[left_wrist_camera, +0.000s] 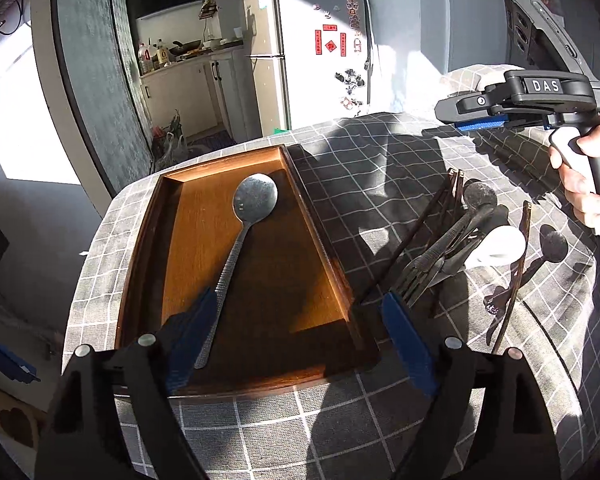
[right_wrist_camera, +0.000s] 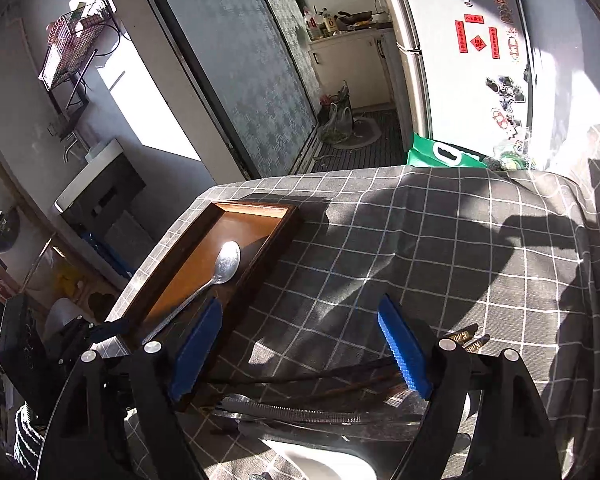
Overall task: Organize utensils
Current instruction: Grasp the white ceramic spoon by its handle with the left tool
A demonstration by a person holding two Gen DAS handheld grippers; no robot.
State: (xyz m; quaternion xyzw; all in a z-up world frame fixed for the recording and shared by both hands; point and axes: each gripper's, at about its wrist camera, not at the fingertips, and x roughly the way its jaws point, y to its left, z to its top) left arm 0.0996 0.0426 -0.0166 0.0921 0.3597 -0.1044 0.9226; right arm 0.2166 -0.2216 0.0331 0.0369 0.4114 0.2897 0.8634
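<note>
1. The rectangular brown wooden tray (left_wrist_camera: 168,248) on the checked grey tabletop (left_wrist_camera: 380,176) is holding one metal spoon (left_wrist_camera: 240,248).
2. The pile of chopsticks, forks and spoons (left_wrist_camera: 460,240) is waiting beside it, unsorted.
3. The left gripper (left_wrist_camera: 300,336) and right gripper (right_wrist_camera: 300,348) are showing spread, empty jaws.
</note>
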